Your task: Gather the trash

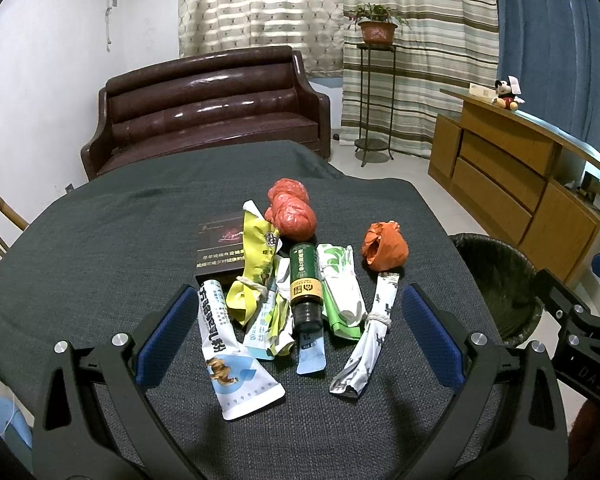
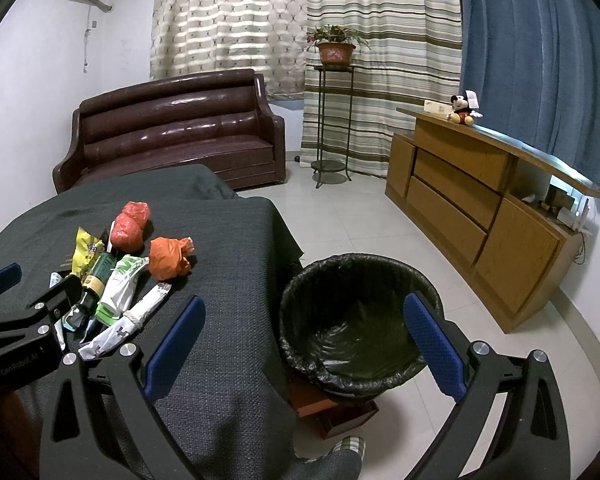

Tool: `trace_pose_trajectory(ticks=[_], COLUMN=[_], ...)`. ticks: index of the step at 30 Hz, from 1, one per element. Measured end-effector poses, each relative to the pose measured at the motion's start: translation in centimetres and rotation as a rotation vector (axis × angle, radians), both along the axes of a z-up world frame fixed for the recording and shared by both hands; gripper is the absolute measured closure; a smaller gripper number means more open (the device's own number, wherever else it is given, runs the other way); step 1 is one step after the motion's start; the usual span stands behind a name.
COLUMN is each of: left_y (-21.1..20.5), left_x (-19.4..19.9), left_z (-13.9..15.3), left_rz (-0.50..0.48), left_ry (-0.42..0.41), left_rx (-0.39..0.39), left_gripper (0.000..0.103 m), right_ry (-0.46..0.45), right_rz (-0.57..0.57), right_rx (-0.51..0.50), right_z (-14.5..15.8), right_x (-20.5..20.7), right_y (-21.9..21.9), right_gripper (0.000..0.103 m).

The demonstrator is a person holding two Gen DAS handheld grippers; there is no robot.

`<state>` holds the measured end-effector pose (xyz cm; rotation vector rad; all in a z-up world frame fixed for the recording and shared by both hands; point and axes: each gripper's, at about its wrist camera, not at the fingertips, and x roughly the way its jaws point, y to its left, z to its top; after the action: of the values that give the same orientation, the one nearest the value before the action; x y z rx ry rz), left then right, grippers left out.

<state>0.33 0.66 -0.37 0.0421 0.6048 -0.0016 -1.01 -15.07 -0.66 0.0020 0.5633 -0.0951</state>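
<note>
A pile of trash lies on the dark table cloth: a green bottle, a yellow wrapper, a white sachet, a green-white wrapper, a knotted white wrapper, a dark box, red bags and an orange bag. My left gripper is open, its fingers either side of the pile's near end. My right gripper is open and empty, above the table's right edge and the black-lined bin. The orange bag also shows in the right wrist view.
The bin stands on the floor right of the table. A brown sofa is behind the table, a plant stand by the curtains, a wooden cabinet on the right.
</note>
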Motion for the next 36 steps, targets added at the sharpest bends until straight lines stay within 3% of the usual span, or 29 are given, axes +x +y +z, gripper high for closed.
trace_pose_trajectory(ticks=[36], left_y=[0.0], left_x=[0.3], left_z=[-0.3], left_rz=[0.0], left_ry=[0.005], left_rx=[0.003], left_gripper=[0.004], right_ry=[0.002], right_rz=[-0.001], right_rx=[0.006], right_z=[0.0], right_x=[0.0], right_y=[-0.9], right_gripper=[0.006])
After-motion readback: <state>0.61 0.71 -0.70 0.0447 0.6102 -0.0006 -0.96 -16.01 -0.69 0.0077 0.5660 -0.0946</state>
